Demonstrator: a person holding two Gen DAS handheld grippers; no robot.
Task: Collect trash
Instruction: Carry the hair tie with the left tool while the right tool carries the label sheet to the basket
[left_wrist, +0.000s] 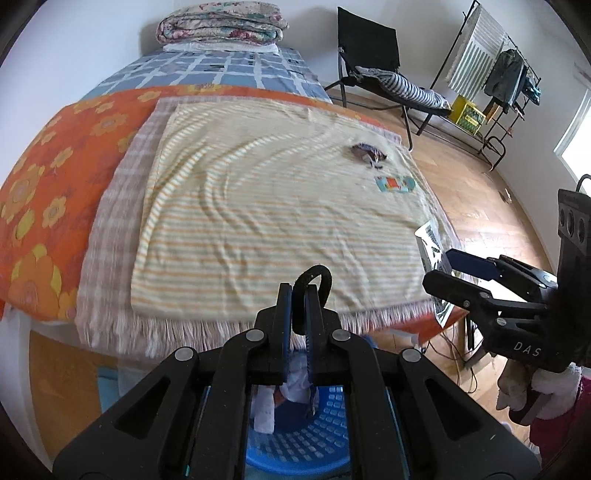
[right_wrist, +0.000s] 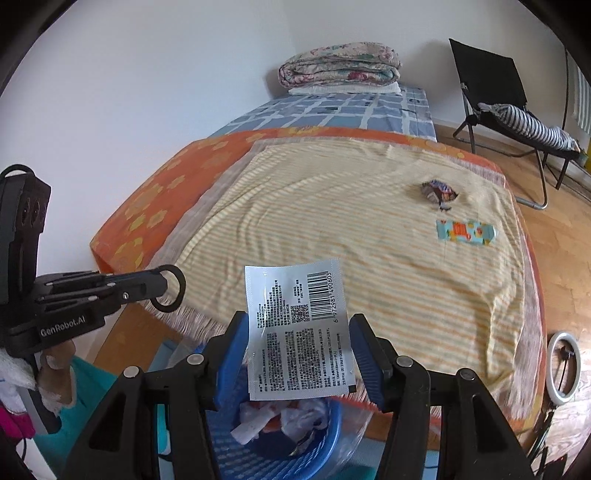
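Observation:
My left gripper (left_wrist: 298, 295) is shut on a black ring (left_wrist: 314, 282), which sticks up past its fingertips. In the right wrist view that gripper (right_wrist: 162, 284) and its ring (right_wrist: 168, 288) come in from the left edge. My right gripper (right_wrist: 299, 321) is shut on a white printed packet (right_wrist: 299, 332) with a barcode, gripped across its width and held off the bed. Below both grippers stands a blue basket (left_wrist: 328, 424) (right_wrist: 325, 454) holding crumpled trash. On the striped yellow towel (right_wrist: 332, 229) lie a crumpled dark wrapper (right_wrist: 439, 192) (left_wrist: 369, 151) and a flat teal wrapper (right_wrist: 465, 231) (left_wrist: 394, 183).
The bed (left_wrist: 48, 177) has an orange flowered cover and a folded quilt (left_wrist: 221, 22) at its far end. A black folding chair (left_wrist: 373, 51) and a drying rack (left_wrist: 498, 74) stand on the wooden floor to the right. A ring light (right_wrist: 563, 365) is beside the bed.

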